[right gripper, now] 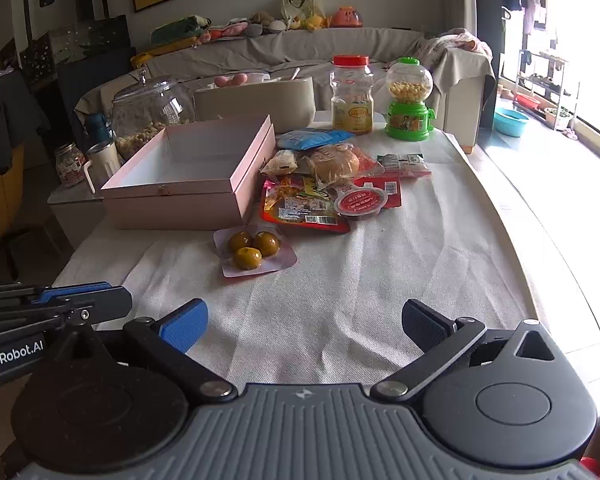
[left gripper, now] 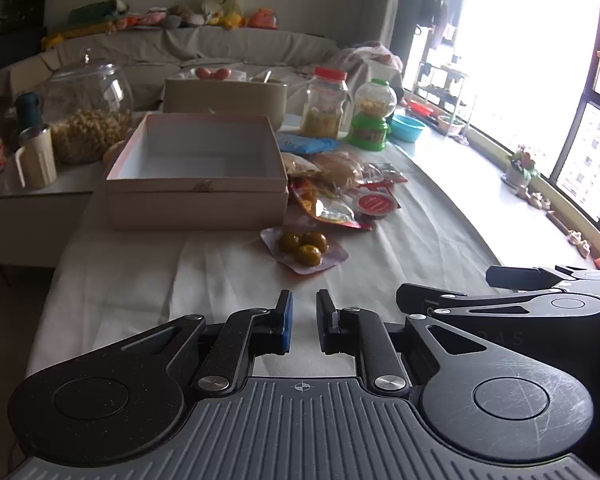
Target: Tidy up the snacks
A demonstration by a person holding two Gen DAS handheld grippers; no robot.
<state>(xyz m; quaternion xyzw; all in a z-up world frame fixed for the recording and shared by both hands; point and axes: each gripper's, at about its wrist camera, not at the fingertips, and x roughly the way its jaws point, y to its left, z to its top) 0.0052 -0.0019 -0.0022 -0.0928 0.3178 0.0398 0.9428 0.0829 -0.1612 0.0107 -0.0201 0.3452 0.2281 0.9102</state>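
Observation:
An open, empty pink box (left gripper: 196, 168) (right gripper: 188, 168) stands on the white-clothed table. To its right lies a pile of snack packets (left gripper: 340, 184) (right gripper: 324, 184), with a round red-lidded cup (left gripper: 374, 204) (right gripper: 360, 200) among them. A clear pack of three brown balls (left gripper: 304, 250) (right gripper: 254, 250) lies nearest me. My left gripper (left gripper: 304, 320) is near the table's front edge, its jaws nearly closed with a narrow gap and nothing between them. My right gripper (right gripper: 304, 328) is wide open and empty, beside the left one.
Behind the box are a beige container (right gripper: 256, 100), a glass jar of nuts (right gripper: 148, 112), a red-lidded jar (right gripper: 352, 96) and a green candy dispenser (right gripper: 410, 100). A mug (left gripper: 36, 156) stands on a side table at left. The table's right edge curves toward the windows.

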